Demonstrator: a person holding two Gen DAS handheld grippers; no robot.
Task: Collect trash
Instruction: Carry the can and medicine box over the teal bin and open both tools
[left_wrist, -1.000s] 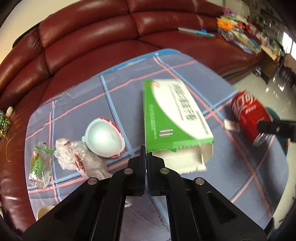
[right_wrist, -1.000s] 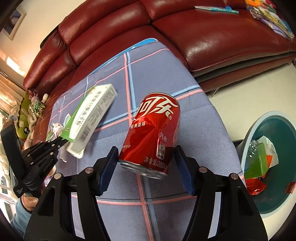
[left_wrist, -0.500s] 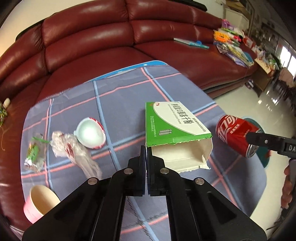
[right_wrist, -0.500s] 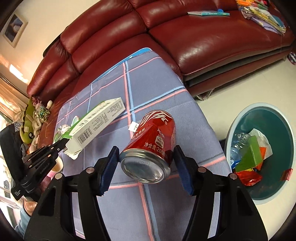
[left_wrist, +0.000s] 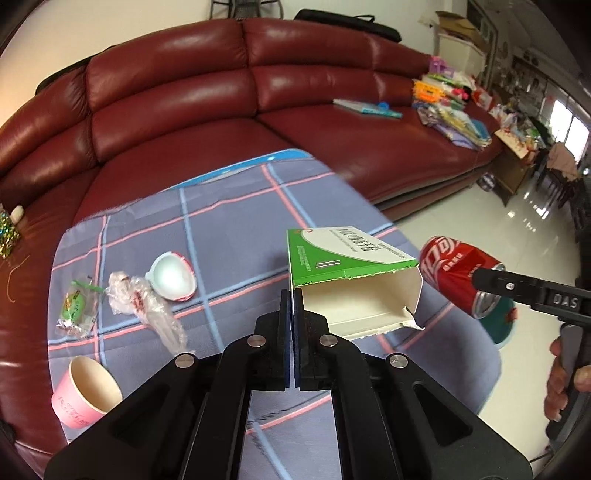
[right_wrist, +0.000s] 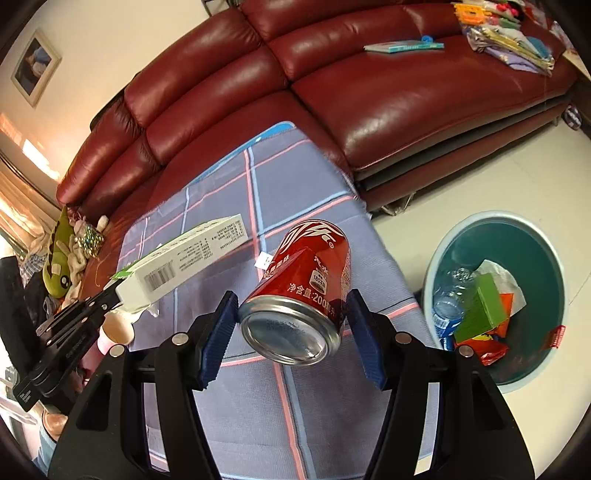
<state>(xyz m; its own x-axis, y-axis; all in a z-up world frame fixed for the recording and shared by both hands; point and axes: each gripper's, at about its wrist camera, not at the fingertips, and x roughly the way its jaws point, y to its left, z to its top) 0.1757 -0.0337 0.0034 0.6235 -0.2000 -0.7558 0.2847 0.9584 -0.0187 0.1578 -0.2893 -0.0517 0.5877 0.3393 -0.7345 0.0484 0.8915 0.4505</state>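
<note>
The left gripper (left_wrist: 293, 306) is matte black plastic: two angular arms with triangular cut-outs, each set with round silver screws, ending in thin flat jaws. The right gripper (right_wrist: 290, 326) has the same black frame and silver screws, but its jaws carry ribbed blue pads (right_wrist: 218, 334). Seen from the left wrist camera, its side bears raised letters "DAS". A hand (left_wrist: 565, 380) grips its black handle; no sleeve shows there.

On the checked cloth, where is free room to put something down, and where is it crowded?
Free: the far half of the cloth, toward the sofa. Crowded: the near left corner, with white bowl, plastic wrappers and pink cup.
</note>
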